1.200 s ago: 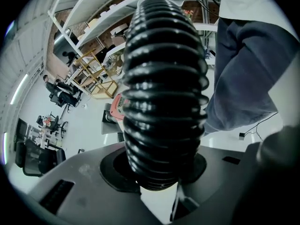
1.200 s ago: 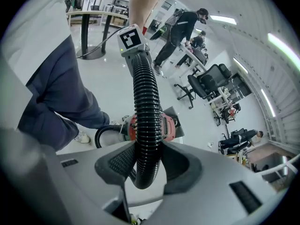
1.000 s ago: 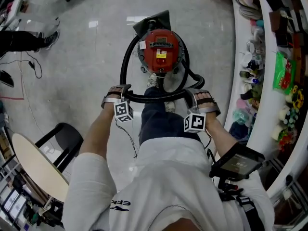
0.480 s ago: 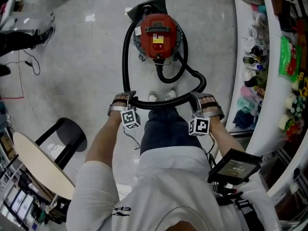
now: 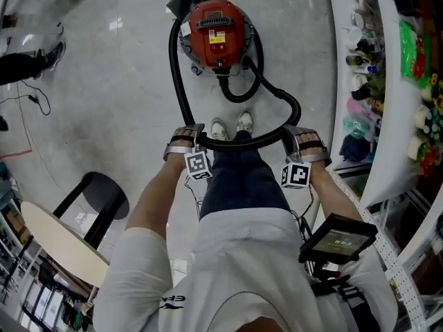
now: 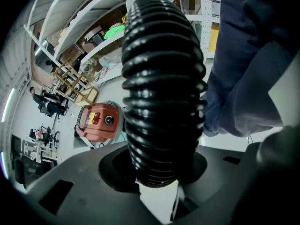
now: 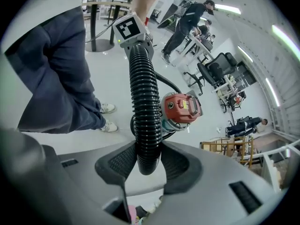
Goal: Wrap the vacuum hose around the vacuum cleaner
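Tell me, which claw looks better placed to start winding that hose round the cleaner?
Probably the right claw: the hose it grips runs a short, slack way to the red vacuum cleaner. The left claw holds the long far stretch.

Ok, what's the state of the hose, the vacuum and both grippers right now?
Hose: one big loose loop, held between both grippers, not snug round the vacuum.
Vacuum: upright on the floor, apart from the person's feet.
Left gripper: shut on the hose.
Right gripper: shut on the hose.
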`<control>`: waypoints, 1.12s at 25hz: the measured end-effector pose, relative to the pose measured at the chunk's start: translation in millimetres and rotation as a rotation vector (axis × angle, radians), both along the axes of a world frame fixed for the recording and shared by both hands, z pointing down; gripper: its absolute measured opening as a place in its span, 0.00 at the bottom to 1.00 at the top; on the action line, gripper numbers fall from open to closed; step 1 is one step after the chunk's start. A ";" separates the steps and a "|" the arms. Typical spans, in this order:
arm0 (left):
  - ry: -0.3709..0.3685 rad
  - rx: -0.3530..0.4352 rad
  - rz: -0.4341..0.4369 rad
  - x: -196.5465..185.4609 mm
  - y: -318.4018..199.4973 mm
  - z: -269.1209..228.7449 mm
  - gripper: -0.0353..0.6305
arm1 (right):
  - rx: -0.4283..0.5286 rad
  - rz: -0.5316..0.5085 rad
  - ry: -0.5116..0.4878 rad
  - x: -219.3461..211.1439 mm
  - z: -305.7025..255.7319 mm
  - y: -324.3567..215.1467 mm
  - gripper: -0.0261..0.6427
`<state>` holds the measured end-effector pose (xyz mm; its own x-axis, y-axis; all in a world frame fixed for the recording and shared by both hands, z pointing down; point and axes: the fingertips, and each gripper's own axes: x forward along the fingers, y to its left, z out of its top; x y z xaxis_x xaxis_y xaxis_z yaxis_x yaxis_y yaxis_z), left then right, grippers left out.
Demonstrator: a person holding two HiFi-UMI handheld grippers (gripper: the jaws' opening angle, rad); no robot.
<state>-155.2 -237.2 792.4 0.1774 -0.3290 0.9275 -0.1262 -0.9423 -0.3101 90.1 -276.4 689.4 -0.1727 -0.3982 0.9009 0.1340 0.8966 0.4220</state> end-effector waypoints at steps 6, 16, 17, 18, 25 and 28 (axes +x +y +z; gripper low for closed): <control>-0.015 -0.001 0.070 24.2 -0.1 3.9 0.27 | -0.004 0.075 0.040 27.3 -2.4 15.3 0.28; 0.009 0.045 0.102 55.2 -17.3 5.6 0.27 | 0.037 0.160 0.074 60.1 5.3 6.7 0.28; 0.017 0.056 0.108 58.8 -19.6 3.0 0.27 | 0.041 0.165 0.077 63.6 4.8 4.5 0.28; 0.027 0.068 0.117 62.4 -22.1 -0.2 0.27 | 0.045 0.170 0.081 67.3 4.5 2.3 0.28; 0.105 0.163 0.213 85.0 -38.7 -25.6 0.27 | 0.074 0.205 0.100 94.1 4.1 -23.4 0.28; 0.112 0.183 0.234 92.4 -47.7 -35.9 0.27 | 0.089 0.215 0.105 103.9 2.3 -38.3 0.28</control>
<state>-62.7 -285.0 756.5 0.3657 -0.4271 0.8270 0.0443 -0.8795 -0.4738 194.0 -314.7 691.7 0.0172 -0.4941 0.8692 -0.0086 0.8693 0.4943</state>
